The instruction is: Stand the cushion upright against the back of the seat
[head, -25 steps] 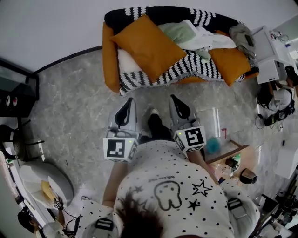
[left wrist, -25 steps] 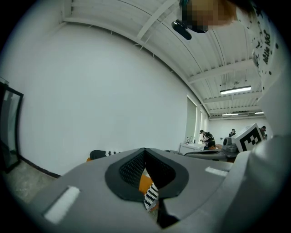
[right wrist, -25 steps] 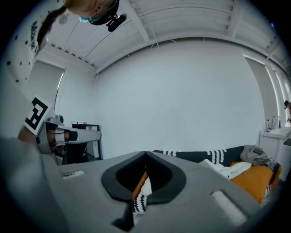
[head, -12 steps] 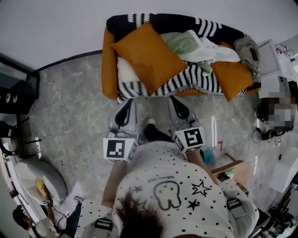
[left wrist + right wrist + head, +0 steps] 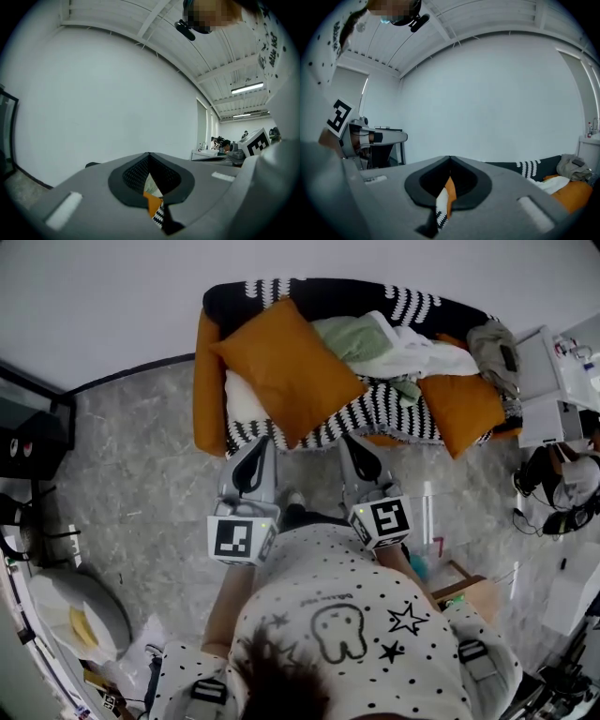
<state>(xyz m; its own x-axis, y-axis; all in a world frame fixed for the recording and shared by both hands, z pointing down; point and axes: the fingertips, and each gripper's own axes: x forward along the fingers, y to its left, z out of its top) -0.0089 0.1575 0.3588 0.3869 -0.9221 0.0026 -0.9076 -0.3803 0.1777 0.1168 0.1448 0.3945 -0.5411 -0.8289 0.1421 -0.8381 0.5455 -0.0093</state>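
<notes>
A large orange cushion (image 5: 286,367) lies tilted on the left half of the sofa (image 5: 211,371), which has orange arms and a black-and-white zigzag cover. A smaller orange cushion (image 5: 464,407) rests at the sofa's right end. My left gripper (image 5: 260,442) and right gripper (image 5: 349,439) are both shut and empty, held side by side with their tips at the sofa's front edge. In the left gripper view, the left gripper (image 5: 150,154) shows only a sliver of orange cushion (image 5: 152,205) below its closed tips. The right gripper (image 5: 450,158) also frames a strip of cushion (image 5: 450,189).
A heap of green and white cloths (image 5: 384,334) lies on the sofa's middle and back. A black cabinet (image 5: 28,432) stands at the left, a white desk with equipment (image 5: 553,362) at the right. A wooden box (image 5: 464,582) sits on the floor to my right.
The sofa has drawn nearer to both grippers as I walk towards it; their tips now reach its front edge. Both grippers stay shut.
</notes>
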